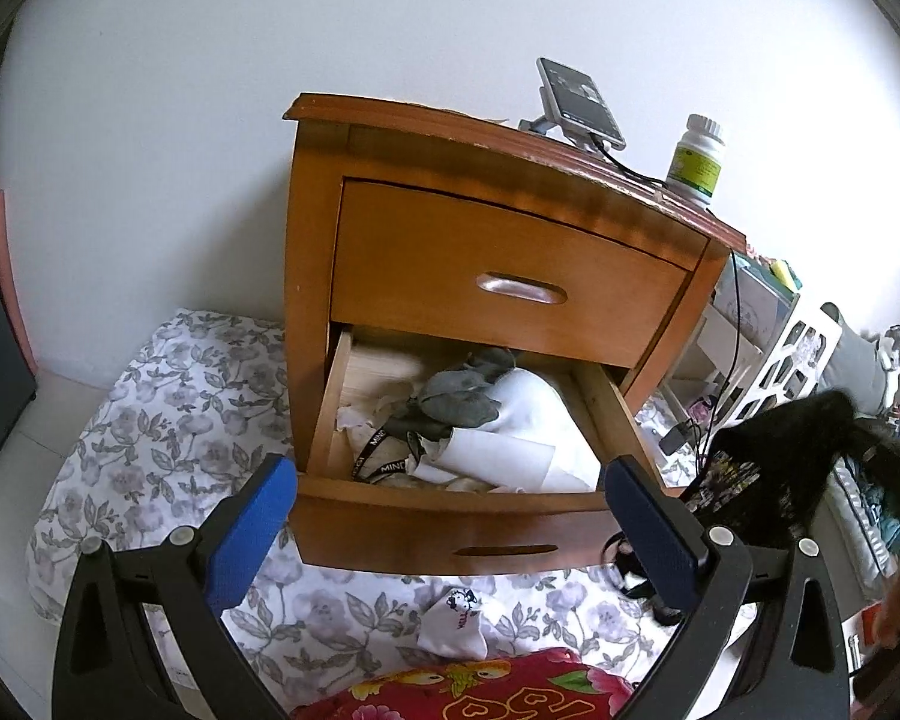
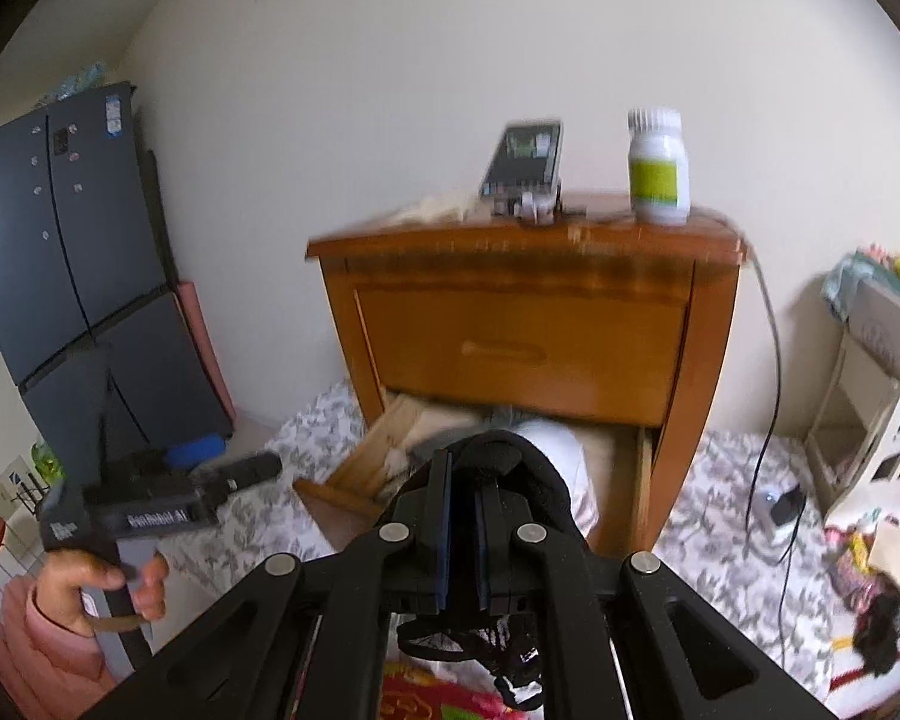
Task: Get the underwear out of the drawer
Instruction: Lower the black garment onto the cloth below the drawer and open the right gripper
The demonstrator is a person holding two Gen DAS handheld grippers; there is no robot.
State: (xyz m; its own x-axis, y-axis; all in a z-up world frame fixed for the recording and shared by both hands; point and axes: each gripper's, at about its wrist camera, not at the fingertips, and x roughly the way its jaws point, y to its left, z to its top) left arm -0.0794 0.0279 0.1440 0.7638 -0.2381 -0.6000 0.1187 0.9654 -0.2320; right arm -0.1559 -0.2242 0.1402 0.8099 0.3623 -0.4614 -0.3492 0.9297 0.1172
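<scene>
Two grippers: left gripper (image 1: 450,516) spread, empty, clear of the lower drawer (image 1: 426,525)
Right gripper (image 2: 462,516): pinching black underwear (image 2: 510,468), so it hangs free
Underwear: out, before the drawer's front edge

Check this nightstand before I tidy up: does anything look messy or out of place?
Yes. The lower drawer hangs open, its clothes and papers jumbled rather than folded. A small white cloth lies on the floral bedding in front. The right gripper is shut on a black garment.
</scene>
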